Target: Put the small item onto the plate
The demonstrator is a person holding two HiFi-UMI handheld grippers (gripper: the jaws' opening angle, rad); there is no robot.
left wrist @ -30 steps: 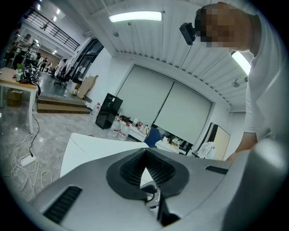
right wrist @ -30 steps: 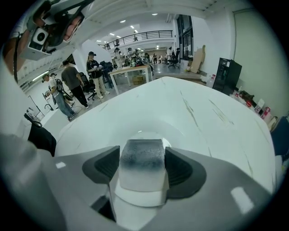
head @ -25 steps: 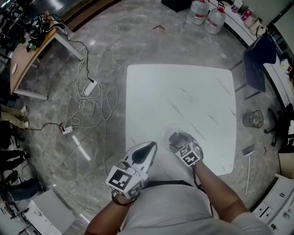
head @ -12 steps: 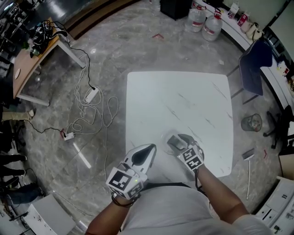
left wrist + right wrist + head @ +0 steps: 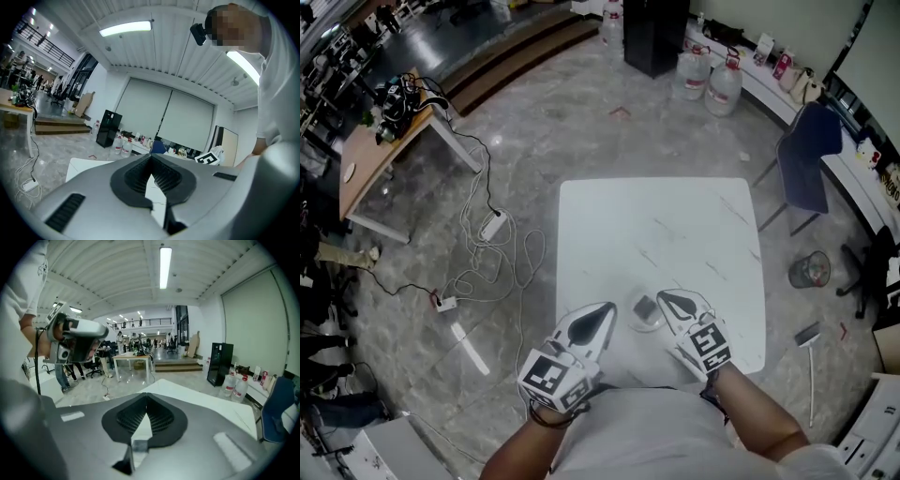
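Small grey item (image 5: 644, 307) sits on clear plate (image 5: 634, 322)
Flat and squarish, it lies between the left gripper (image 5: 608, 308), jaws together, and the right gripper (image 5: 663, 297), whose jaws have just closed empty.

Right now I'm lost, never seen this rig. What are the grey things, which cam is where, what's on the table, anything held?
No robot here: a person holds a hand-operated claw in each hand. The head view comes from a camera on the person's head looking steeply down; the left claw is at its left, the right claw at its right, both over the near part of the white table. The other two pictures come from a camera riding on each claw, looking along its two jaws, so the grey shell fills the bottom. On the table lies a clear plate with a small grey item on it, between the two claw tips. Nothing is held: both claws' jaws are together, and the right claw's jaws have just been closing with nothing between them.
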